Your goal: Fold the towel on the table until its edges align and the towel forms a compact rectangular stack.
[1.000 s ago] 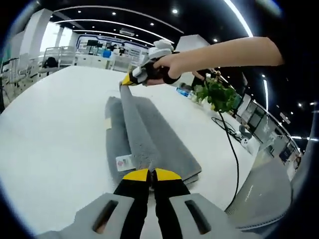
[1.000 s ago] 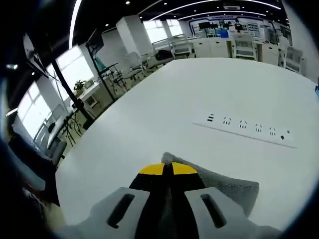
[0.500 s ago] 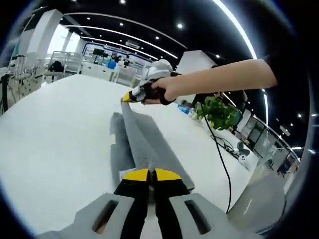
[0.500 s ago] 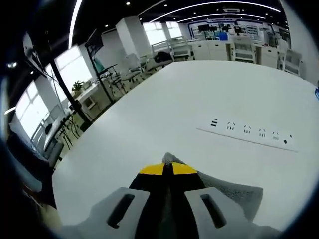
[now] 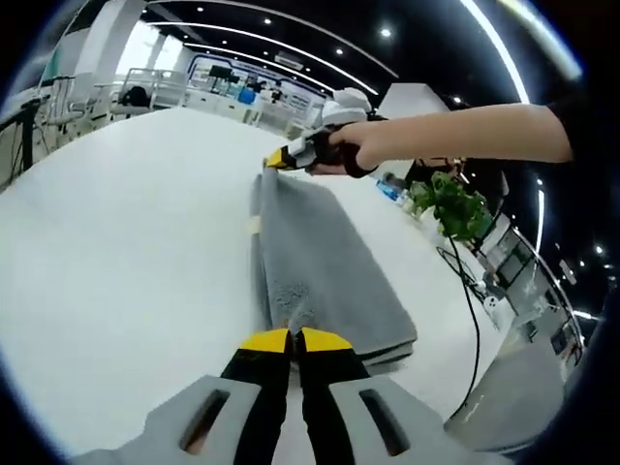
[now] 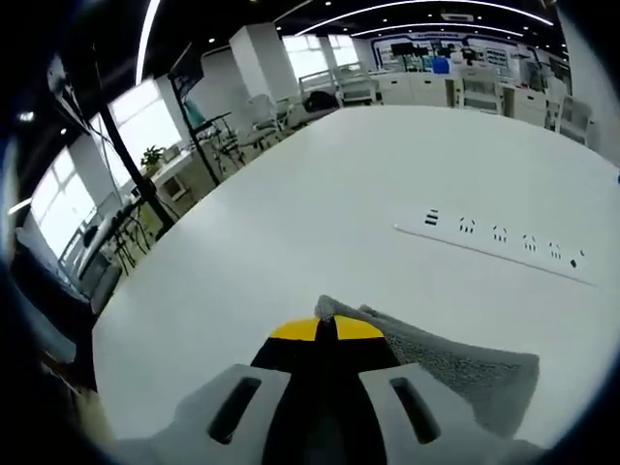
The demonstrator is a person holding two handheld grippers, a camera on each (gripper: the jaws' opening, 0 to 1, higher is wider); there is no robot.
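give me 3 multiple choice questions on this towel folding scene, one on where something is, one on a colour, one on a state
1. Where is the potted plant?
A. right of the towel, past the table's edge
B. on the towel
C. between the left gripper's jaws

2. What colour is the towel?
A. red
B. grey
C. blue

3. What are the left gripper and right gripper doing?
A. both open
B. one open
C. both shut on the towel

Answers: 1 A, it stands beyond the white table; 2 B, grey cloth; 3 C, closed yellow tips pinch each end.
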